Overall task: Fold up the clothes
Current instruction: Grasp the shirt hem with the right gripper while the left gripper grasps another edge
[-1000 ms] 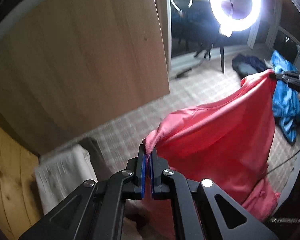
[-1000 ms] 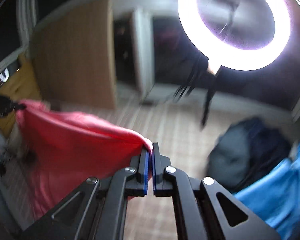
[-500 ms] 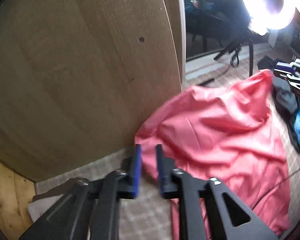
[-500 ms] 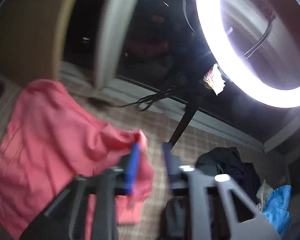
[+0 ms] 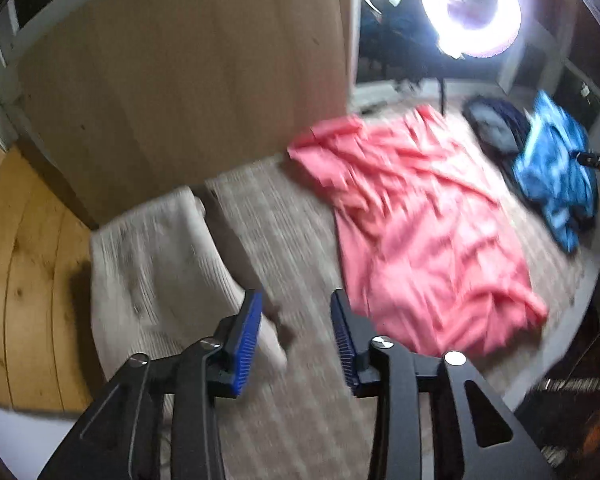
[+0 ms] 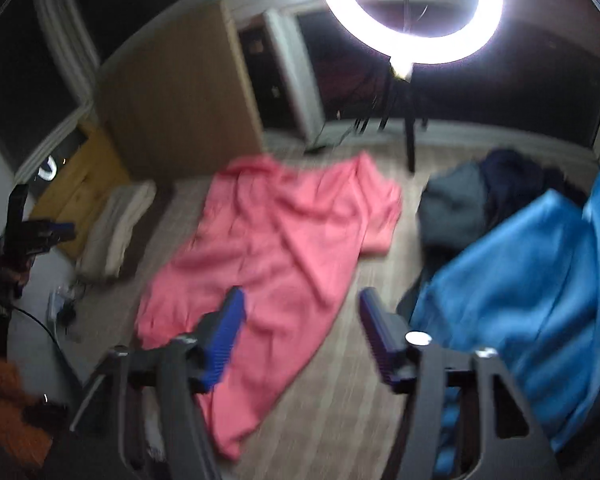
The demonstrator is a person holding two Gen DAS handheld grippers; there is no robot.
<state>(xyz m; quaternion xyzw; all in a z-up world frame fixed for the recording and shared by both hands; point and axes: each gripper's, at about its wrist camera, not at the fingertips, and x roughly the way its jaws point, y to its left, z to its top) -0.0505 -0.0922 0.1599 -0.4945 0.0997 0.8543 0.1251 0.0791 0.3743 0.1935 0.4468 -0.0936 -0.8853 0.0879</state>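
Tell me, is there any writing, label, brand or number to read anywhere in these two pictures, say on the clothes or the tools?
None can be read.
Pink garment: plain, no print or tag showing.
Blue garment: patterned, no legible words.
Grippers' black fingers: no markings visible.
Both views are motion-blurred, so small print would be lost.

You've got the pink garment (image 5: 420,216) spread flat but wrinkled on the carpet. Your blue garment (image 6: 520,280) lies crumpled just beside it, against a heap of dark clothes (image 6: 472,196).
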